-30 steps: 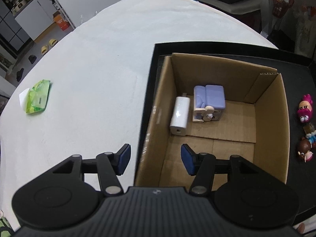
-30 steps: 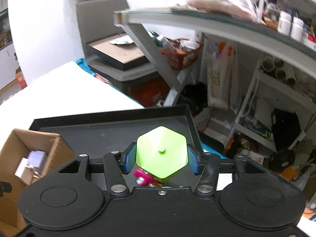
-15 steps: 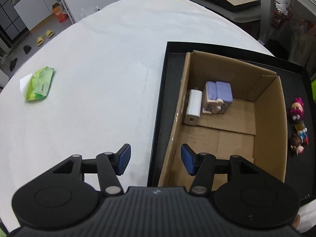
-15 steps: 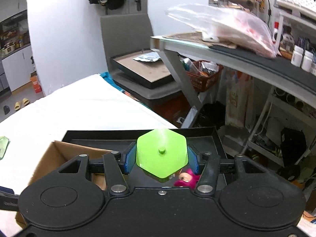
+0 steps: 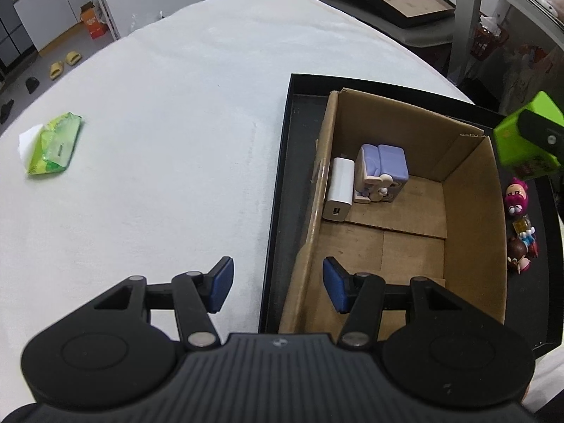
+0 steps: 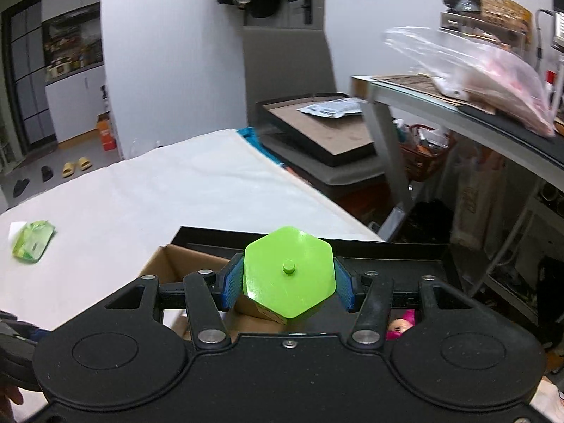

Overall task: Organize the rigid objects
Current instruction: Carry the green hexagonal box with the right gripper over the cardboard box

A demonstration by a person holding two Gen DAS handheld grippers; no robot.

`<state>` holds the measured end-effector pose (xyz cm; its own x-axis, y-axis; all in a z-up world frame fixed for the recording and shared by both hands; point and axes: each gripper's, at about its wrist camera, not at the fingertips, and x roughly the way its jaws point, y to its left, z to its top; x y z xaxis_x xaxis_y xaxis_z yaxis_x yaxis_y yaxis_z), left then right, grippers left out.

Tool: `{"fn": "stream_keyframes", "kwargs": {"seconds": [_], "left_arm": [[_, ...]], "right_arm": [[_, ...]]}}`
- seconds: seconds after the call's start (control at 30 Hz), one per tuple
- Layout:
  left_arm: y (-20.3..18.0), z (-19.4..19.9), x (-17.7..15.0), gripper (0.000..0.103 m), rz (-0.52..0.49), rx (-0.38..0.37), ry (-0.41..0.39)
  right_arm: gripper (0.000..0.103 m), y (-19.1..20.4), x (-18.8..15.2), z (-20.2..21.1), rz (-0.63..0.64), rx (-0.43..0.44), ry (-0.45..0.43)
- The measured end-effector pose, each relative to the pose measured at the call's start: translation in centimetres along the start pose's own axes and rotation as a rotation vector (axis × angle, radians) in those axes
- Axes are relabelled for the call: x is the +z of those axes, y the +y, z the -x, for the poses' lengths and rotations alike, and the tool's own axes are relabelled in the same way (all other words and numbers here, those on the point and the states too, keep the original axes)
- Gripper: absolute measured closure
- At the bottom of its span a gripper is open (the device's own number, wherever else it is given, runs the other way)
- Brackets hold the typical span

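Observation:
My right gripper [image 6: 288, 284] is shut on a lime-green hexagonal box [image 6: 289, 275], held in the air over the black tray [image 6: 405, 264]. That green box [image 5: 518, 141] also shows at the right edge of the left wrist view, above the cardboard box's far right corner. The open cardboard box [image 5: 472, 218] stands in the black tray [image 5: 278, 183] and holds a white charger [image 5: 339, 194] and a lilac toy [image 5: 382, 172]. My left gripper [image 5: 278, 283] is open over the box's near left wall, with nothing between its fingers.
Small toy figures [image 5: 517, 199] lie in the tray right of the cardboard box; a pink one [image 6: 400, 326] peeks under my right gripper. A green wipes packet [image 5: 53, 142] lies on the white table [image 5: 158, 105] at far left. Shelving and clutter stand beyond the table's right edge.
The right gripper has swung left with the green box, toward the cardboard box, and now enters the left wrist view. The left gripper has risen and drawn back, staying open.

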<state>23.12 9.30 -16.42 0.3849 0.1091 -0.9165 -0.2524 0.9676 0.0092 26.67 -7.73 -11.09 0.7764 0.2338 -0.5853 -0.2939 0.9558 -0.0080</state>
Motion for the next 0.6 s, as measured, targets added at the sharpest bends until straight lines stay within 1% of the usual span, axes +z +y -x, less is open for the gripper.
{"fn": "stream_keyframes", "kwargs": {"seconds": [0.2,0.3,0.37,0.4,0.43,0.6], "left_arm": [[0.6,-0.8,0.0,0.049,0.011,-0.044,0.012],[1.0,-1.2,0.0,0.058,0.031,-0.078,0.009],[1.3,-1.6,-0.1,0.078,0.052,-0.112,0.026],[1.4,-1.8,-0.1,0.082,0.064,-0.135,0.039],[1.4,-1.9,-0.2,0.089,0.072,-0.155,0.051],[1.4,-1.8,-0.4,0.089,0.068,-0.179,0.057]], "right_arm": [[0.051,2.1,-0.3,-1.4,0.053,0.018,0.039],[0.051,3.1,-0.6,-2.0,0.091,0.015,0.053],[0.051,3.7,-0.9,-2.5,0.118,0.005,0.063],[0.051,4.0,-1.0,-2.8,0.125,0.002,0.07],[0.051,4.2,-1.1,-3.0,0.13,0.0,0.076],[0.051,5.1,-1.5,-4.2,0.164,-0.031,0.104]]}}
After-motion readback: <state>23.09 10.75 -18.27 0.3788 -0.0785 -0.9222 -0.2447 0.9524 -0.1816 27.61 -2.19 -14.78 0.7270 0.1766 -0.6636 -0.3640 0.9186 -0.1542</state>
